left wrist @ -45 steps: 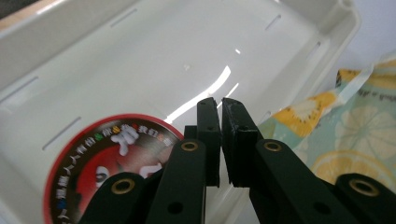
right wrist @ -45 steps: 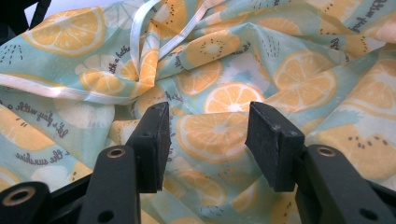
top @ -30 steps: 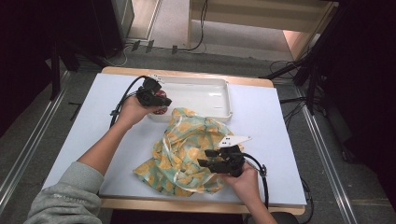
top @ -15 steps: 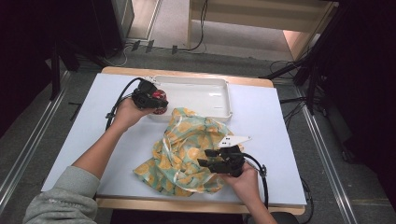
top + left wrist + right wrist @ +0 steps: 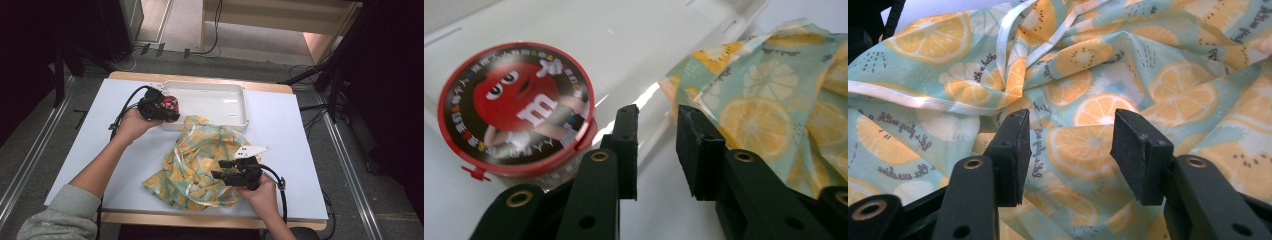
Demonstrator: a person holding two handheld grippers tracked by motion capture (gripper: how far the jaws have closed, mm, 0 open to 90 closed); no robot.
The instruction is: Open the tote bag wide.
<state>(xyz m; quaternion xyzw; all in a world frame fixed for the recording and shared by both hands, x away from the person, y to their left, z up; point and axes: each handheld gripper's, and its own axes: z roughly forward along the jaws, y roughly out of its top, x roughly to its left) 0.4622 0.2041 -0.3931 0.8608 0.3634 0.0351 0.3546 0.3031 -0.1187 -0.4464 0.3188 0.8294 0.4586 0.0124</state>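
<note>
Two hand-held grippers work over the white tabletop [image 5: 300,150]. The left hand-held gripper [image 5: 656,125] has just been opening its jaws; they stand a little apart with nothing between them. A round red-lidded candy tub with a cartoon face [image 5: 516,112] sits just beside its left jaw, apparently inside the shallow white plastic tray [image 5: 220,102], though the tub's base is hard to make out. The right hand-held gripper [image 5: 1068,145] holds its jaws spread, hovering close over the crumpled pale-green cloth printed with orange slices [image 5: 1148,75], which lies before it and between both grippers.
</note>
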